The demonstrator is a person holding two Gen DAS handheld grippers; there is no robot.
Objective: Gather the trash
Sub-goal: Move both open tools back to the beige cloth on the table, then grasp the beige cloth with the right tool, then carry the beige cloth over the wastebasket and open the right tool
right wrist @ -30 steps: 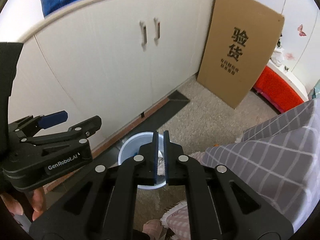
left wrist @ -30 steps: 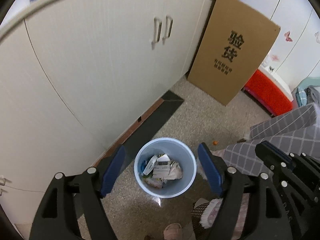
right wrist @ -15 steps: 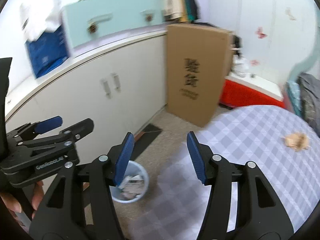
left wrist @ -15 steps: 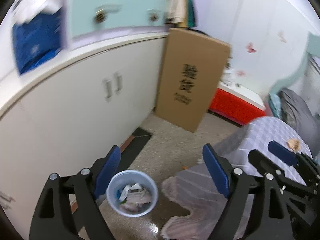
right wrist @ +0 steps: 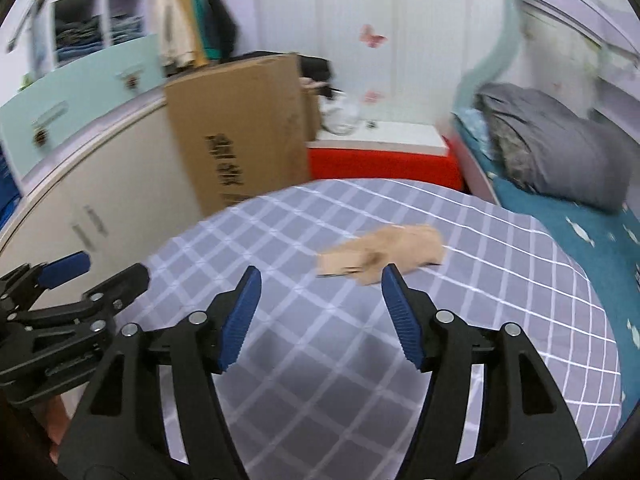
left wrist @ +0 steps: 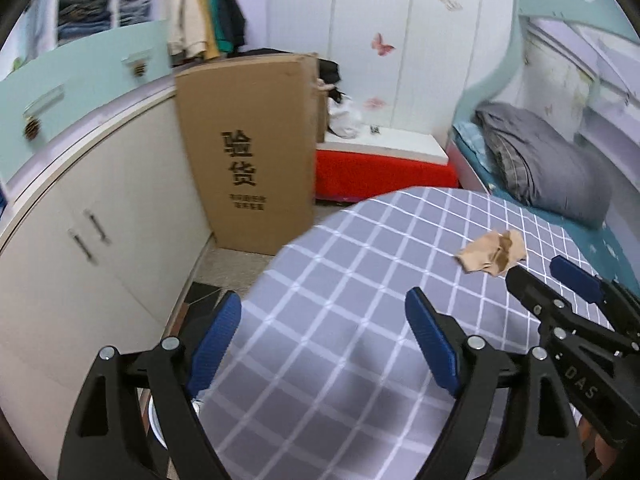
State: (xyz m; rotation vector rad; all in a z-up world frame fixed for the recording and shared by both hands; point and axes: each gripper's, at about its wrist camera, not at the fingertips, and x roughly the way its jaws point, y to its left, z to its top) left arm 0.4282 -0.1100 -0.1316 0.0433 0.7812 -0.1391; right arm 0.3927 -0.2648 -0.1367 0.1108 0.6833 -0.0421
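Two fisheye wrist views look forward and down over a round surface (left wrist: 360,280) in a grey checked cloth. The left wrist view sits close above its near edge, its own left hand-held gripper (left wrist: 324,340) framing the bottom and the right hand-held gripper (left wrist: 536,280) at lower right. The right wrist view, blurred, faces the same way from nearer the middle, the left one at lower left. Both share the crumpled brown paper (right wrist: 384,258), the cardboard box (left wrist: 248,148), the red chest (right wrist: 380,164) and the bed (left wrist: 560,160) beyond.

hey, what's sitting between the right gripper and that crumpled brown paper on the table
Nothing: only bare checked tablecloth separates the open right gripper from the crumpled brown paper, shown in the right wrist view.
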